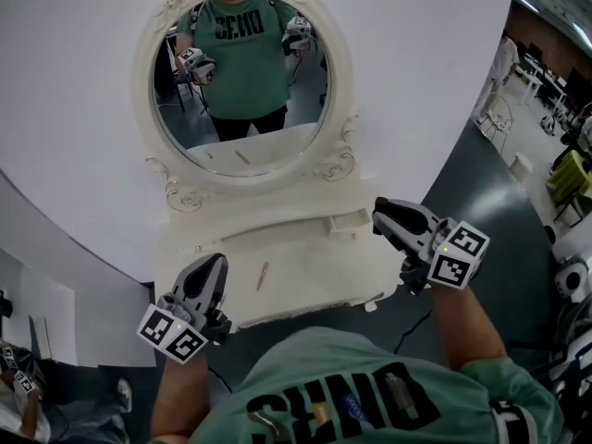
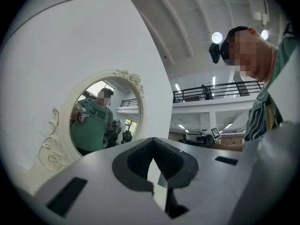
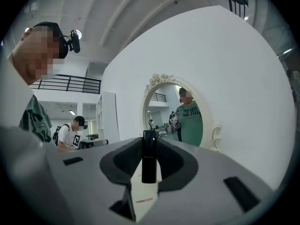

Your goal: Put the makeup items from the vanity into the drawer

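Right gripper [image 1: 380,217] is clamped on a slim black tube [image 3: 149,156]. In the right gripper view the tube stands upright between the 2 jaws, its long axis crossing the line they point along, with its top rising just above the pads. The gripper is held level above the right end of the vanity surface [image 1: 314,271], facing the oval mirror [image 1: 242,72].

What the coming move turns on is the small drawer [image 1: 349,222]. It sits in the raised back ledge of the vanity and appears pulled out a little. In the head view it lies just beside the right gripper's tips, on their left and somewhat lower. This is by far the nearer of the 2 grippers to it, so a short sideways and downward carry looks enough to bring the tube over the opening. How deep the opening is cannot be told from here.

Left gripper [image 1: 213,268] has its jaws drawn together at the tips with nothing between them, and it hangs over the near left edge of the surface.

1 more item, a thin pink stick [image 1: 263,276], lies on the surface between the 2 grippers, closer to the left one. Its long axis runs roughly away from the person toward the mirror. It has not yet been put away.
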Tool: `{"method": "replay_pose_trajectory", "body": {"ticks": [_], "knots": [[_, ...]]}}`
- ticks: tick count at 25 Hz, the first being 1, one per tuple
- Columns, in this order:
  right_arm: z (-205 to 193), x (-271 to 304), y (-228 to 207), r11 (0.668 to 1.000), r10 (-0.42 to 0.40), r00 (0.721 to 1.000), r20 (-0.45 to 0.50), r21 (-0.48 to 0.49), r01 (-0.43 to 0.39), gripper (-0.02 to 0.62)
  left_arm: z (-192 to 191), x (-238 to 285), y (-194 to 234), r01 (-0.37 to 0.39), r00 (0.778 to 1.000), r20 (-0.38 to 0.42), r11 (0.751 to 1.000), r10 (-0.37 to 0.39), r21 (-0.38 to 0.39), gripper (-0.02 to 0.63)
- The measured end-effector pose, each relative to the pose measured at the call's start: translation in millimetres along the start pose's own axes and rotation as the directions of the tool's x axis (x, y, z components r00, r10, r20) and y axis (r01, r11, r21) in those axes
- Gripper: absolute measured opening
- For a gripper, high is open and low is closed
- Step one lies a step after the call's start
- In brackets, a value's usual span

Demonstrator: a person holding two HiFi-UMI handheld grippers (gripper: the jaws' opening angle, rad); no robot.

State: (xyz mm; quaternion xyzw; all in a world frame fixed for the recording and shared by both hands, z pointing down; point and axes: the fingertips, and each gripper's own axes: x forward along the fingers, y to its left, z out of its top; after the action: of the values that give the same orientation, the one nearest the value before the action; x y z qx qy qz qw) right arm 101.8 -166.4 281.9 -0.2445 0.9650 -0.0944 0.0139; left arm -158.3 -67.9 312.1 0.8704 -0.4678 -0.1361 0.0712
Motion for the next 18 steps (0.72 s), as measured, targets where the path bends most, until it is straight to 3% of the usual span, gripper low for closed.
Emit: {"method": "replay_pose_trajectory", "body": {"ticks": [3,10,15,18], "knots": [[-2.8,1.4,-3.2,1.000,-0.009,1.000,-0.014,-0.023,0.008,0.101,-4.5,3.6,0.4,-0.001,1.000,-0.010,1.000,0.001,-0.002,0.008],[-17.7,27.1,-41.4,0.982,-0.064,0.988,-0.140,-0.186,0.037,0.101,-33.2,35.2,8.9,0.016,0.997,-0.073,1.000,-0.017,-0.010,0.008],[-50.3,59.6,-86.6,0.959,-0.079,0.965,-0.250,-0.283,0.006,0.101,-73.1,73.9,10.2,0.061,0.991,-0.117,0.998,-0.064,-0.034,0.008],[-84.6,78.2,-117.4,0.946,-0.089,0.938,-0.336,-0.322,-0.026,0.101,-102.9,97.3,11.5,0.087,0.985,-0.146,0.994,-0.095,-0.062,0.008]]}}
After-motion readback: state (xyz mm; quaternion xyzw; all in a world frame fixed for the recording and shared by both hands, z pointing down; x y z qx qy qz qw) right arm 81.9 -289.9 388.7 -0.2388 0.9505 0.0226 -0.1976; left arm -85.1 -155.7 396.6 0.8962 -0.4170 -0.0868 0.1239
